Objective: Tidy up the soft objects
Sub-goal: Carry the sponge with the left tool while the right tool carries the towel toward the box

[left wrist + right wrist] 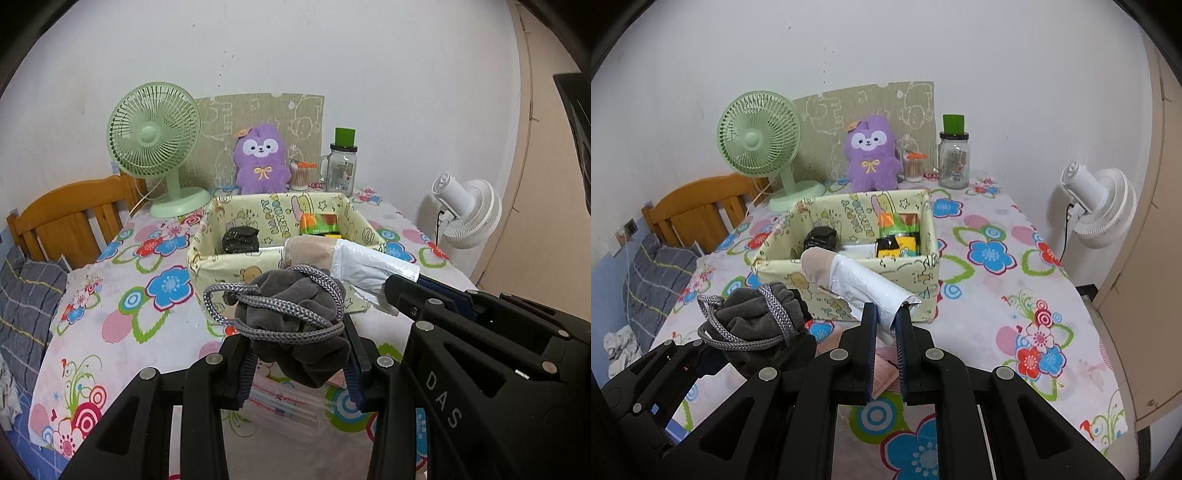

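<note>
My left gripper (299,347) is shut on a grey velvet drawstring pouch (295,317) with a grey braided cord, held above the table in front of the box; it also shows in the right wrist view (753,317). My right gripper (886,317) is shut on a white-wrapped roll with a beige end (857,277), pointing toward the box; the roll also shows in the left wrist view (354,262). The yellow cartoon-print fabric box (236,269) (849,269) holds a dark bundle (239,239) and colourful packets (899,236).
A flowered tablecloth (997,295) covers the table. At the back stand a green fan (155,144), a purple plush toy (260,158), a cotton-swab cup (300,175) and a glass jar (341,162). A white fan (1097,206) is at the right, a wooden bed (74,218) at the left.
</note>
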The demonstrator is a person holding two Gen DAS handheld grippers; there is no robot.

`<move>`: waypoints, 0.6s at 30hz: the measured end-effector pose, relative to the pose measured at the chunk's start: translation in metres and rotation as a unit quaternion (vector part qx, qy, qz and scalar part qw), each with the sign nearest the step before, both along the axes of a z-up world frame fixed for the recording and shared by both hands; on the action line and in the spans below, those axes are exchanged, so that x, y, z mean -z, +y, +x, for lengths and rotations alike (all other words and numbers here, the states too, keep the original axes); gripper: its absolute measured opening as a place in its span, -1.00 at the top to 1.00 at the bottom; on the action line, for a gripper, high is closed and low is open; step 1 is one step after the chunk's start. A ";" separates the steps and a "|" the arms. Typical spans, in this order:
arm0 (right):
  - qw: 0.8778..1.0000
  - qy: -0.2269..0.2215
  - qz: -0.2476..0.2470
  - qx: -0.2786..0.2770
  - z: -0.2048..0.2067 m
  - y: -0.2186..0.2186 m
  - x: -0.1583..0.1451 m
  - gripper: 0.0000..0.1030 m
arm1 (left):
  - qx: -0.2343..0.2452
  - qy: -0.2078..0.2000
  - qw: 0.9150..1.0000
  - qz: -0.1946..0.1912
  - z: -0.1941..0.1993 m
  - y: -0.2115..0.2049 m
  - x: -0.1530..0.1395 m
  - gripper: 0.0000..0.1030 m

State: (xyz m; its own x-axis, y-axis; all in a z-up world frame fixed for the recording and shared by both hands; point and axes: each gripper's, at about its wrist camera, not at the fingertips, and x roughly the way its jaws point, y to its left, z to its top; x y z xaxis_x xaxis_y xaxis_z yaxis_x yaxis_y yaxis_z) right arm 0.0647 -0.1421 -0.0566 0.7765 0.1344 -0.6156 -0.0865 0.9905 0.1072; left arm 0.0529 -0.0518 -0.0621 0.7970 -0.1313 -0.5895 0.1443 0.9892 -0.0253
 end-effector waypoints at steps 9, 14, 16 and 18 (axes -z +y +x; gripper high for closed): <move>1.000 -0.009 -0.001 -0.001 0.007 0.001 -0.015 0.76 | -0.001 -0.010 1.000 -0.001 0.005 0.002 -0.014 0.21; 1.000 -0.013 -0.001 -0.002 0.011 0.003 -0.023 0.76 | -0.002 -0.013 1.000 -0.003 0.009 0.004 -0.022 0.21; 1.000 -0.016 -0.003 -0.002 0.014 0.004 -0.026 0.76 | -0.002 -0.015 1.000 -0.004 0.011 0.005 -0.024 0.22; 1.000 -0.019 -0.003 -0.002 0.016 0.004 -0.029 0.76 | 0.000 -0.016 1.000 -0.005 0.015 0.005 -0.026 0.23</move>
State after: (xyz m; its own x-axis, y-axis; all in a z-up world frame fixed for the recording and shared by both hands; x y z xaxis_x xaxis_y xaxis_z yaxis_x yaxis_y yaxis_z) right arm 0.0803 -0.1378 -0.0276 0.7989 0.1338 -0.5864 -0.0947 0.9908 0.0971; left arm 0.0675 -0.0464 -0.0358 0.8158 -0.1363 -0.5620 0.1449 0.9890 -0.0296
